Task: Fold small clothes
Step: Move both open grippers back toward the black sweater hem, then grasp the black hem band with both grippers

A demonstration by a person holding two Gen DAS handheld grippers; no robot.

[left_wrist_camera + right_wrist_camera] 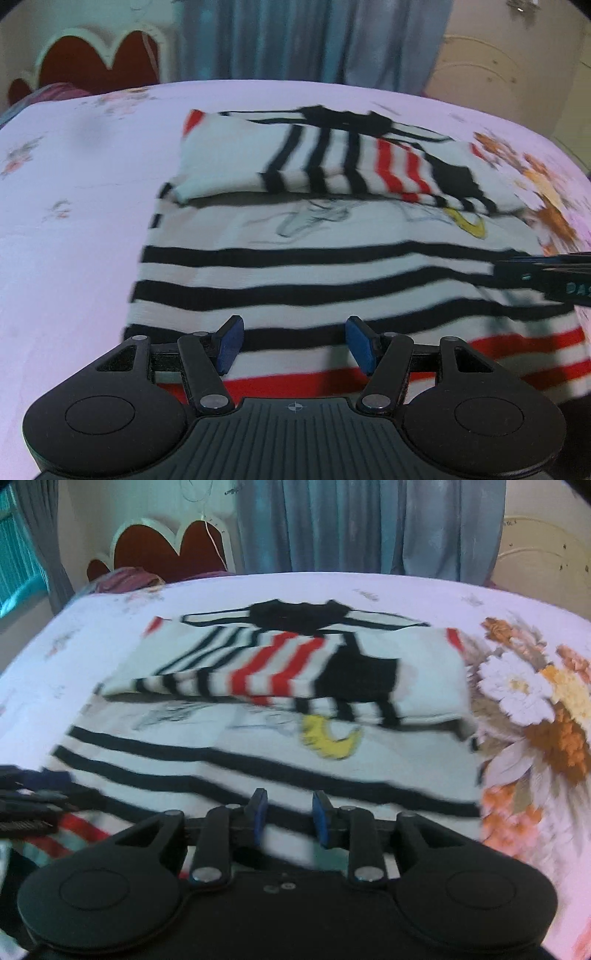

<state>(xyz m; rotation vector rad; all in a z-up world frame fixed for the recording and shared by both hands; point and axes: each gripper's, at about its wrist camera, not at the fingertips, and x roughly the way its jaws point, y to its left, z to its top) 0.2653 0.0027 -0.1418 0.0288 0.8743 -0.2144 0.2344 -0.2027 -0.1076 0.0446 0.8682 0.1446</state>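
Both tools, left and right, agape above striped sweater on bed.

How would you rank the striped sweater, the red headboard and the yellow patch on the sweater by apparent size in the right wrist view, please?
1. striped sweater, by far the largest.
2. red headboard, though it stands farther off, so it looks smaller than it is.
3. yellow patch, the smallest.

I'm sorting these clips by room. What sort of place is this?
Most likely a bedroom: the striped sweater lies on a bed with a floral sheet, a red scalloped headboard at one end and blue curtains behind.
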